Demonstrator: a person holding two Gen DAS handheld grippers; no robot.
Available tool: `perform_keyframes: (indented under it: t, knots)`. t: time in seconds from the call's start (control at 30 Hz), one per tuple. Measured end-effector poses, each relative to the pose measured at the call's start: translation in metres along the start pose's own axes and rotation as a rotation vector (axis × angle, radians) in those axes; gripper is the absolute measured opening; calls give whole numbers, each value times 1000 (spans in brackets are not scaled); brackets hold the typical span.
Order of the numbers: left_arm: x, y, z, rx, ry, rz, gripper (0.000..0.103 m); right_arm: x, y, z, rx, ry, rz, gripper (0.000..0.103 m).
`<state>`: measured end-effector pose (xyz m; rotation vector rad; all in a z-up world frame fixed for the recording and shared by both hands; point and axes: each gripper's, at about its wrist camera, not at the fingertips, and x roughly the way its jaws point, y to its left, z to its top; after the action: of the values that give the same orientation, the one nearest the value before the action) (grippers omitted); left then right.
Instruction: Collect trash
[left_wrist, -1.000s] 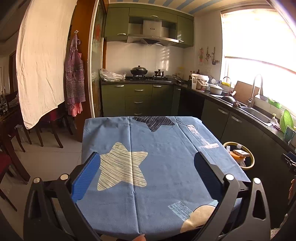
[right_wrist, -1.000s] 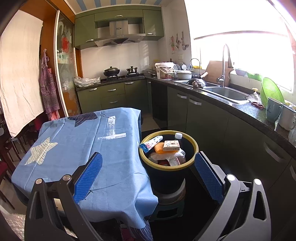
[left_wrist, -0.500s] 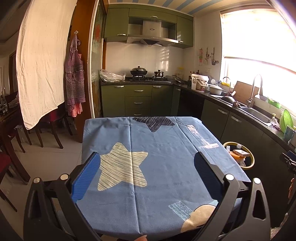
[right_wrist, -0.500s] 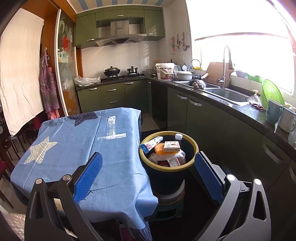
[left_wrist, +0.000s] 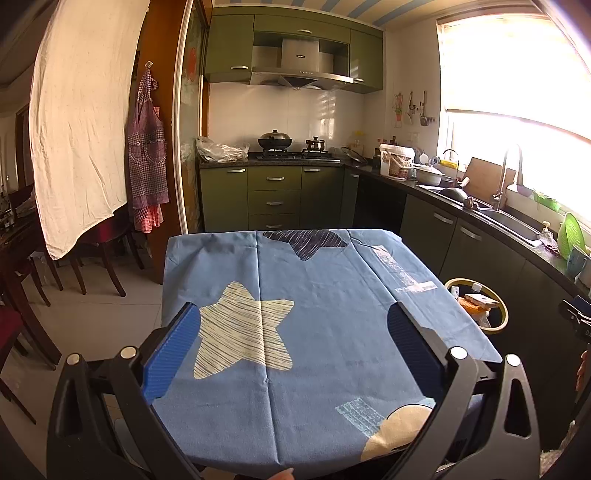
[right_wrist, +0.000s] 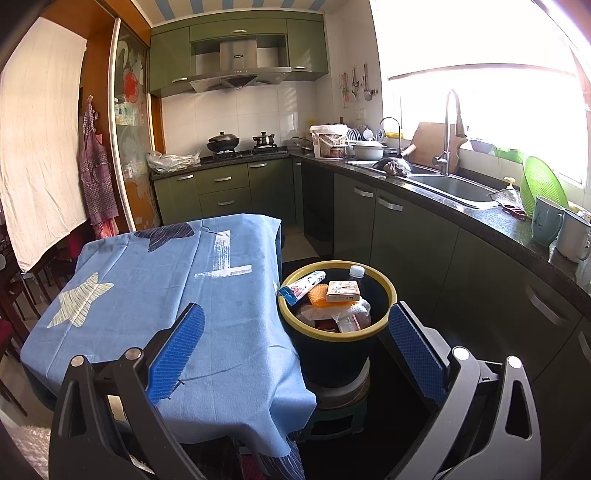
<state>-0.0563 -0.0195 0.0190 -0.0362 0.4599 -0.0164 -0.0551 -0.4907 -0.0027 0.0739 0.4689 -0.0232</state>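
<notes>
A black trash bin with a yellow rim (right_wrist: 386, 286) stands on a stool right of the table. It holds a tube (right_wrist: 303, 286), a small box (right_wrist: 343, 291), an orange item, a bottle and wrappers. The bin also shows in the left wrist view (left_wrist: 502, 314). My right gripper (right_wrist: 295, 343) is open and empty, near and slightly above the bin. My left gripper (left_wrist: 293, 343) is open and empty above the table's blue star-print cloth (left_wrist: 325, 295).
The green kitchen counter (right_wrist: 480, 214) with sink, mugs and a green strainer runs along the right. Cabinets and a stove stand at the back. Dark wooden chairs (left_wrist: 96, 254) and a hanging white sheet are on the left.
The right gripper view has shifted slightly; the left has not visibly moved. Both grippers stay open and empty.
</notes>
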Motion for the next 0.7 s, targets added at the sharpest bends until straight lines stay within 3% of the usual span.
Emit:
perform_keyframes:
  t: [0.7]
  knots:
    - [4, -5, -5, 15, 15, -27, 97, 1, 1, 0, 4, -2, 3, 98]
